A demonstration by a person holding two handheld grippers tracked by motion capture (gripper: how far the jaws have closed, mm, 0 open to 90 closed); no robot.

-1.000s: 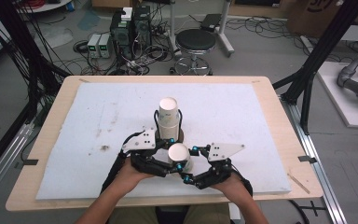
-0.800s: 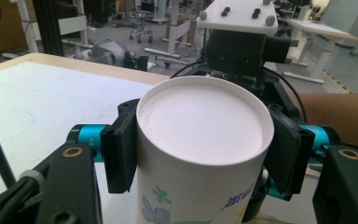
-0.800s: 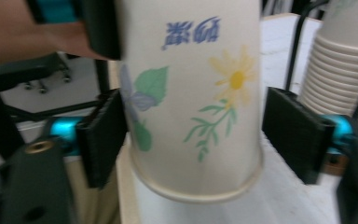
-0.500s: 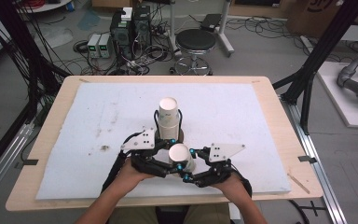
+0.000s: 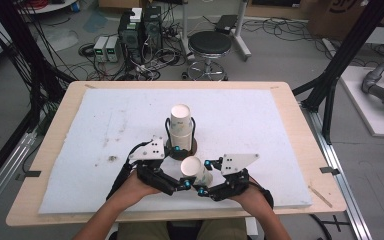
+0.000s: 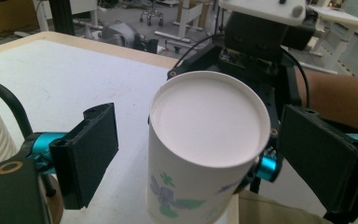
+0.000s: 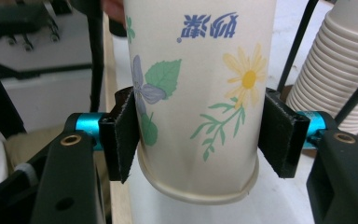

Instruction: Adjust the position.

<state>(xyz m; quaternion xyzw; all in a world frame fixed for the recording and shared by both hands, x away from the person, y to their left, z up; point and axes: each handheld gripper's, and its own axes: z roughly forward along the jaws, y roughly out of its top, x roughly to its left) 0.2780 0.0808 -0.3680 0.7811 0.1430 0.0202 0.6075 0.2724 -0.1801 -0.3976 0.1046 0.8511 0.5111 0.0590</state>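
Judging the step as separating one paper cup (image 5: 196,170), held upside down low in the centre of the high view, just below the cup stack (image 5: 181,125) in its black wire holder (image 5: 193,131) on the counter (image 5: 280,125). Right gripper (image 7: 200,135) clenched on the cup's flowered wall near the rim; left gripper (image 6: 205,154) released, jaws standing clear on either side. Best kept gentle: squeezing only enough to hold without denting, closing the left jaws squarely across the wall, lifting clear of the stack.
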